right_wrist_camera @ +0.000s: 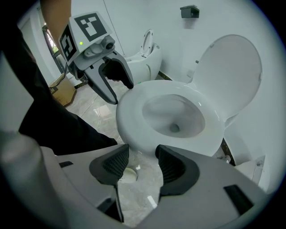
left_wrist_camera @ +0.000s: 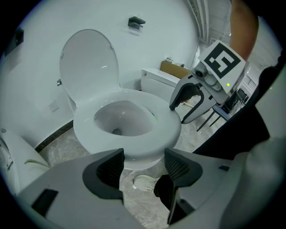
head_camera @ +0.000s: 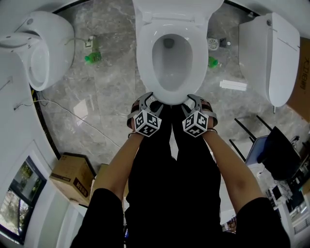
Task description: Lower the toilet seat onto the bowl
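The white toilet seat (head_camera: 144, 63) lies flat on the bowl, and the lid (head_camera: 170, 8) stands upright behind it. Both grippers hang at the bowl's front rim, side by side. My left gripper (head_camera: 148, 100) is open, and in the left gripper view its jaws (left_wrist_camera: 144, 167) stand apart just below the seat's front edge (left_wrist_camera: 166, 130) with nothing pressed between them. My right gripper (head_camera: 193, 100) is open too. In the right gripper view its jaws (right_wrist_camera: 142, 163) frame the seat's front edge (right_wrist_camera: 128, 114) without touching it. Each gripper sees the other: the right gripper (left_wrist_camera: 190, 105) and the left gripper (right_wrist_camera: 114, 85).
Another white toilet (head_camera: 41, 53) stands at the left and one more (head_camera: 271, 58) at the right. Green bottles (head_camera: 93, 58) and a thin cable (head_camera: 72, 114) lie on the marble floor. Cardboard boxes (head_camera: 72, 177) sit at lower left, a dark chair (head_camera: 271, 150) at lower right. The person's legs are directly below the grippers.
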{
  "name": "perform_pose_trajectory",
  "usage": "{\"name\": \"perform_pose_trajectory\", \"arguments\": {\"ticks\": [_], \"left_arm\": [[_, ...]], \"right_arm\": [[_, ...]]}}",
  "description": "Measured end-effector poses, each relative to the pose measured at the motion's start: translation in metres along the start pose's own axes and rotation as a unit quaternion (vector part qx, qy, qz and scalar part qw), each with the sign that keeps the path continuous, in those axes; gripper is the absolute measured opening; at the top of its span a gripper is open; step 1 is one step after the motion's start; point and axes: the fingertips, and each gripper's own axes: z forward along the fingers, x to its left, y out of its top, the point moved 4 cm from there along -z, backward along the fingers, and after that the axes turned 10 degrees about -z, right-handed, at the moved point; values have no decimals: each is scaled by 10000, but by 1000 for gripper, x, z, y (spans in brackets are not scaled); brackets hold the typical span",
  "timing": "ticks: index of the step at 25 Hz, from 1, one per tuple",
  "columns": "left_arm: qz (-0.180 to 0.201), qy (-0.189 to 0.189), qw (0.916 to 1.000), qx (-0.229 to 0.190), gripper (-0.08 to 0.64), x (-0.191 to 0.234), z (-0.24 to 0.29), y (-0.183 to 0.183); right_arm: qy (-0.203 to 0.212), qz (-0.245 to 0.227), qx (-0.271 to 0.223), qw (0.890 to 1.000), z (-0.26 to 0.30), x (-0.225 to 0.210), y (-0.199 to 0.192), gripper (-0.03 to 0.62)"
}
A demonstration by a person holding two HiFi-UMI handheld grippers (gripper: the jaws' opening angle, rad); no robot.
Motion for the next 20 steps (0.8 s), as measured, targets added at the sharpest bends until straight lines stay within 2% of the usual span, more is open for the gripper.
{"name": "perform_pose_trajectory", "arguments": {"ticks": [9, 14, 20], "left_arm": [[-200, 124, 9997, -2, 289, -3, 18, -7], [-210, 49, 9998, 37, 279, -4, 30, -12], [-620, 46, 9972, -413, 267, 6, 45, 7]], "right_arm": [[-51, 201, 72, 9998, 19, 6, -9, 224], [-71, 455, 92, 9989, 29, 9, -13, 224], [-153, 332, 60, 9993, 44, 12, -19, 224]]}}
